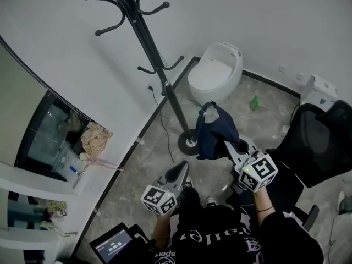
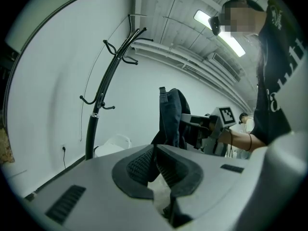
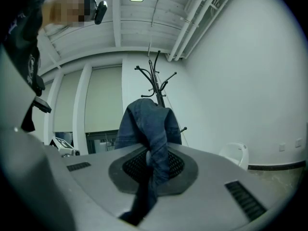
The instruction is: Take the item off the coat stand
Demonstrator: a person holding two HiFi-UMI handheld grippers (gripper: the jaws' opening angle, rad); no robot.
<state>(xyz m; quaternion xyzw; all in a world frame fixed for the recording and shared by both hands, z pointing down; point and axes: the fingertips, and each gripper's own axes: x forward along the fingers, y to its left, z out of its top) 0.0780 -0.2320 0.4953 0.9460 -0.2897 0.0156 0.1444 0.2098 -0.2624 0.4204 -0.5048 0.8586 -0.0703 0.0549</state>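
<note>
A dark blue denim garment (image 1: 216,130) hangs in the air, free of the stand, a short way right of the black coat stand's (image 1: 165,81) round base. My right gripper (image 1: 227,143) is shut on it. In the right gripper view the denim garment (image 3: 150,124) is pinched between the pads and drapes over them, with the bare coat stand (image 3: 157,81) behind. My left gripper (image 1: 181,168) is lower and to the left, shut with nothing in it. The left gripper view shows my left gripper (image 2: 155,154) pointed at the garment (image 2: 171,119) and the right gripper (image 2: 204,124).
A white rounded bin (image 1: 215,71) stands behind the stand's base. At the right is a black office chair (image 1: 320,142), with a green bottle (image 1: 254,102) on the floor beyond. A cable (image 1: 159,114) runs down the wall. A small screen (image 1: 113,243) sits at the lower left.
</note>
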